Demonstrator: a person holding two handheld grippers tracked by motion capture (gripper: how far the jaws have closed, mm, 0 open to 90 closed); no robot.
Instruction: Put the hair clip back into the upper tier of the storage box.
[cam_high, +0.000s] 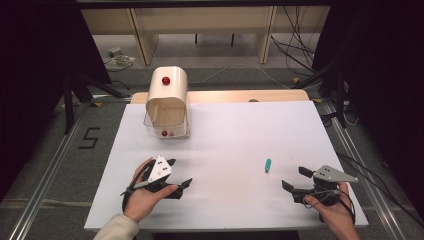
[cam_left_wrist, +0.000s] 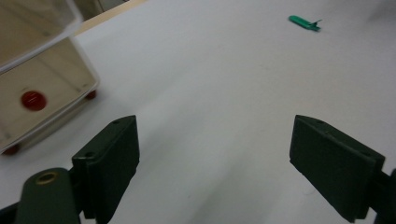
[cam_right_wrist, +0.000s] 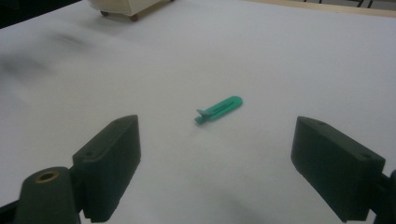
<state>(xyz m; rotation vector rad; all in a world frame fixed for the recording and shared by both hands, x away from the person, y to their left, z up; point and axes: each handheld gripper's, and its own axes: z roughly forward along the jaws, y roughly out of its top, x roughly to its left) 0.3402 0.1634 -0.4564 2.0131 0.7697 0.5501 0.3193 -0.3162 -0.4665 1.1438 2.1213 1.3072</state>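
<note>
Small green clip (cam_high: 268, 165) lies flat on the white tabletop (cam_high: 225, 135), right of centre, near side, untouched. Right gripper (cam_high: 296, 181) sits just right of it, jaws spread wide and empty, aimed at it; left gripper (cam_high: 177, 175) rests near-left, jaws likewise apart, nothing between them. A cream bread-bin-style box (cam_high: 167, 102) with a red knob (cam_high: 165, 80) stands far-left, lid rolled back. Likely risk: the clip is thin and lies flat on a smooth sheet, so closing jaws could skate over it or push it away; a steep approach could jam the tips into the paper. The right gripper view shows the clip (cam_right_wrist: 219, 109) forked at one end, rounded at the other. The left gripper view shows the box's clear front wall (cam_left_wrist: 42, 100), a second red knob (cam_left_wrist: 33, 100) and small red feet.
</note>
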